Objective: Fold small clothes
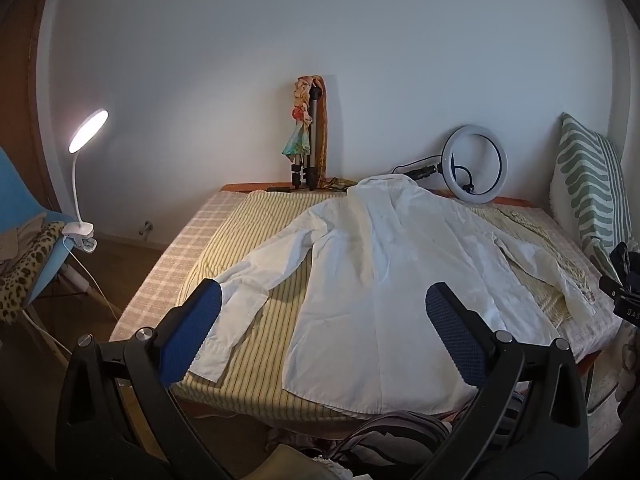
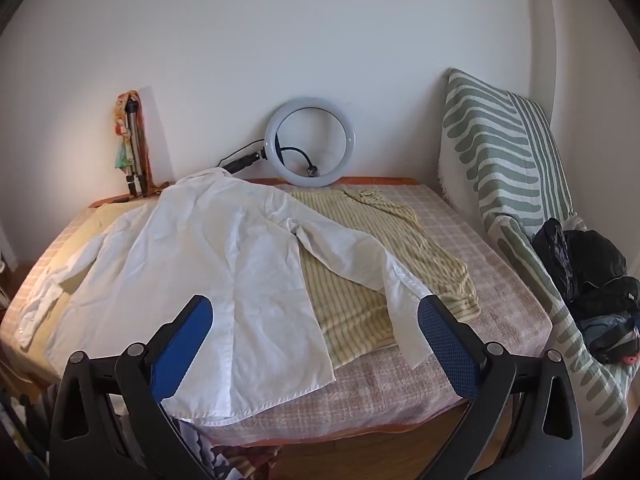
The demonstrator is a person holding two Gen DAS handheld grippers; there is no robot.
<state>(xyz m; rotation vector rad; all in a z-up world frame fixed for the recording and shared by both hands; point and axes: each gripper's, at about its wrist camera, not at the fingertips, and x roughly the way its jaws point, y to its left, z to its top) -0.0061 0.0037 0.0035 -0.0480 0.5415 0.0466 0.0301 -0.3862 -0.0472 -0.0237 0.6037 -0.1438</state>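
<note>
A white long-sleeved shirt (image 1: 384, 280) (image 2: 208, 264) lies spread flat, back up, on a table, collar toward the far wall and both sleeves stretched out to the sides. Under it lies a yellow striped garment (image 1: 256, 240) (image 2: 360, 296). My left gripper (image 1: 324, 312) hovers open above the shirt's near hem and left sleeve, with nothing between its blue pads. My right gripper (image 2: 316, 324) also stands open, above the shirt's near right side and right cuff, touching nothing.
A pink checked cloth (image 2: 480, 280) covers the table. At the far wall stand a ring light (image 2: 310, 142) and a folded tripod (image 1: 312, 140). A green striped cushion (image 2: 500, 152) and dark bags (image 2: 592, 280) lie at the right. A lit clip lamp (image 1: 86, 132) and blue chair (image 1: 24, 208) stand left.
</note>
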